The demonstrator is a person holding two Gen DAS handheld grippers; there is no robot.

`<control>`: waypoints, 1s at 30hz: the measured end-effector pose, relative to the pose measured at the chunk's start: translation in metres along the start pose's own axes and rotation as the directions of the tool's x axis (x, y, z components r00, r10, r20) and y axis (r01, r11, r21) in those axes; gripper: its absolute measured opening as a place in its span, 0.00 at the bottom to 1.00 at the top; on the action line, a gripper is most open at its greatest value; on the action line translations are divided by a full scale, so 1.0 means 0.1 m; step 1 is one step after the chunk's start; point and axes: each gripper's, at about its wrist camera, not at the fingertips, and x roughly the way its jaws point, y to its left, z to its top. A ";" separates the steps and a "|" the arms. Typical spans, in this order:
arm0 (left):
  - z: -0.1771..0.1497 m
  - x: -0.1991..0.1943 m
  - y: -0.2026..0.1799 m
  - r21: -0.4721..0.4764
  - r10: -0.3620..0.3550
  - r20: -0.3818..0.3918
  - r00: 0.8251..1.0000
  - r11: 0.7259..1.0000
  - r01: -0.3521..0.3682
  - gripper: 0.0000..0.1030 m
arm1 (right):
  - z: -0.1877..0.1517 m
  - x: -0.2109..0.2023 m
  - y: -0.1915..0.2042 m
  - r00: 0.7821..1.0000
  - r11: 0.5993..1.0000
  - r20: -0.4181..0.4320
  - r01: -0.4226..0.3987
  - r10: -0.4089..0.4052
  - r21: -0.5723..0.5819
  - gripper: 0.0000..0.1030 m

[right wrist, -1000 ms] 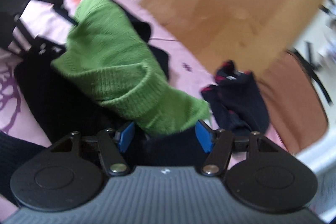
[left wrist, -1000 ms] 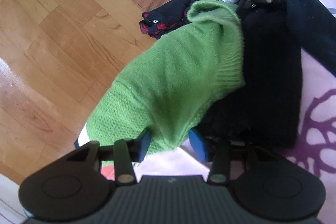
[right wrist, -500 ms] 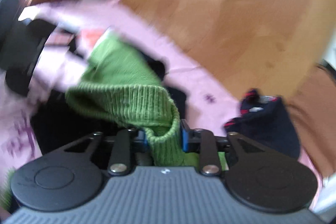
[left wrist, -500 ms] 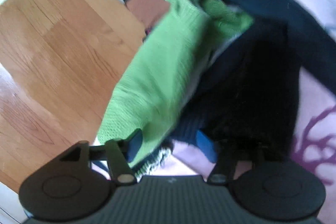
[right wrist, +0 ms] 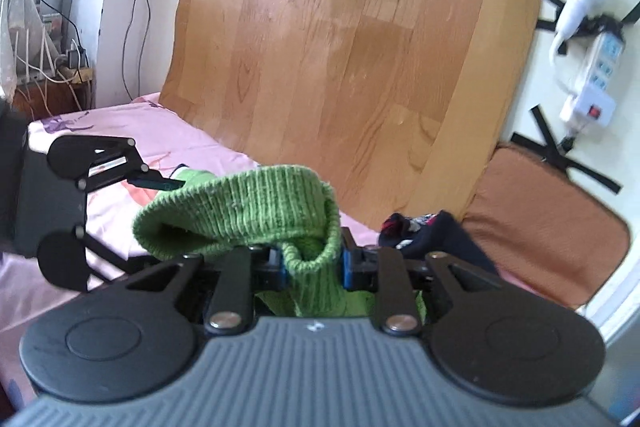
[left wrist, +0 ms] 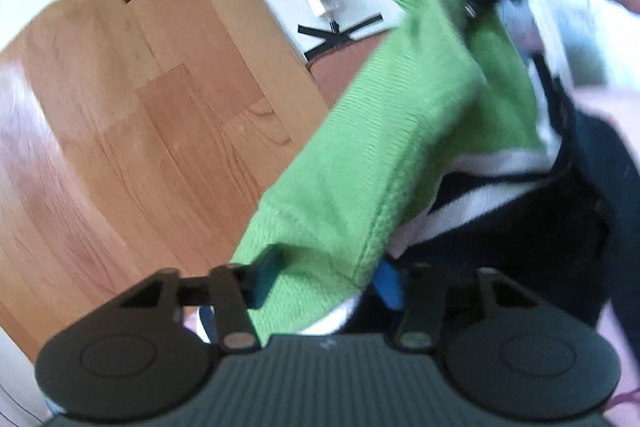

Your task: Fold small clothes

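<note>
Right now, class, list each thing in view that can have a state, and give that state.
Green sock: lifted, held at both ends.
Right gripper: shut on the sock's cuff.
Left gripper: just been closing, shut on the sock's other end.
Dark socks: heaped on the pink sheet.

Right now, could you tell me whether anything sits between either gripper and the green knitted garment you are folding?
Nothing visible does. The right gripper is shut on the ribbed cuff of the green knitted garment, and the left gripper, whose jaws have just been closing, pinches its other end. The garment hangs stretched between them above the dark clothes.
</note>
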 end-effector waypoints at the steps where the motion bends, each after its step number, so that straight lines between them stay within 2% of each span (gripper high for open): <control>1: 0.02 -0.05 0.05 -0.024 -0.023 0.008 1.000 0.999 0.023 0.30 | -0.01 -0.04 0.02 1.000 1.000 0.001 0.013 -0.013 -0.002 0.25; 3: 0.07 -0.12 0.10 -0.051 -0.049 0.017 0.999 0.997 0.050 0.17 | 0.00 -0.07 -0.01 1.000 1.000 0.010 0.018 -0.018 -0.004 0.25; 8: 0.14 -0.36 0.24 -0.133 -0.070 0.062 0.996 0.988 0.078 0.17 | 0.05 -0.23 0.08 0.998 0.998 0.043 0.045 -0.043 -0.042 0.25; 12: 0.15 -0.50 0.15 -0.107 -0.048 0.094 0.994 0.993 0.058 0.24 | 0.09 -0.40 0.10 0.995 0.998 0.076 0.060 -0.057 -0.037 0.25; 14: 0.18 -0.50 0.06 -0.089 -0.032 0.097 0.995 0.995 0.041 0.36 | 0.12 -0.47 0.13 0.993 0.997 0.097 0.067 -0.063 -0.040 0.25; 15: 0.19 -0.49 0.01 -0.082 -0.018 0.099 0.995 0.996 0.026 0.46 | 0.13 -0.52 0.16 0.992 0.997 0.110 0.068 -0.063 -0.045 0.25; 18: 0.24 -0.41 -0.08 -0.076 0.030 0.107 0.994 0.997 -0.022 0.48 | 0.16 -0.65 0.22 0.990 0.995 0.134 0.062 -0.051 -0.080 0.25; 20: 0.28 -0.35 -0.07 -0.102 0.043 0.109 0.993 0.994 -0.032 0.36 | 0.18 -0.73 0.28 0.987 0.993 0.150 0.068 -0.052 -0.100 0.25; 21: 0.29 -0.35 -0.04 -0.125 0.042 0.108 0.993 0.992 -0.028 0.17 | 0.19 -0.76 0.30 0.986 0.992 0.157 0.073 -0.056 -0.106 0.25; 22: 0.31 -0.36 0.01 -0.156 0.036 0.112 0.993 0.988 -0.018 0.10 | 0.19 -0.80 0.30 0.985 0.990 0.162 0.082 -0.063 -0.112 0.25; 24: 0.32 -0.49 0.16 -0.220 0.046 0.153 0.987 0.975 -0.011 0.10 | 0.19 -0.84 0.33 0.982 0.986 0.164 0.114 -0.092 -0.125 0.25; 26: 0.34 -0.68 0.33 -0.269 0.088 0.205 0.975 0.963 -0.030 0.10 | 0.18 -0.86 0.30 0.980 0.984 0.162 0.134 -0.114 -0.117 0.25; 30: 0.44 -1.13 0.54 -0.305 0.206 0.271 0.940 0.945 -0.119 0.09 | 0.20 -0.89 0.38 0.975 0.987 0.197 0.123 -0.102 -0.099 0.26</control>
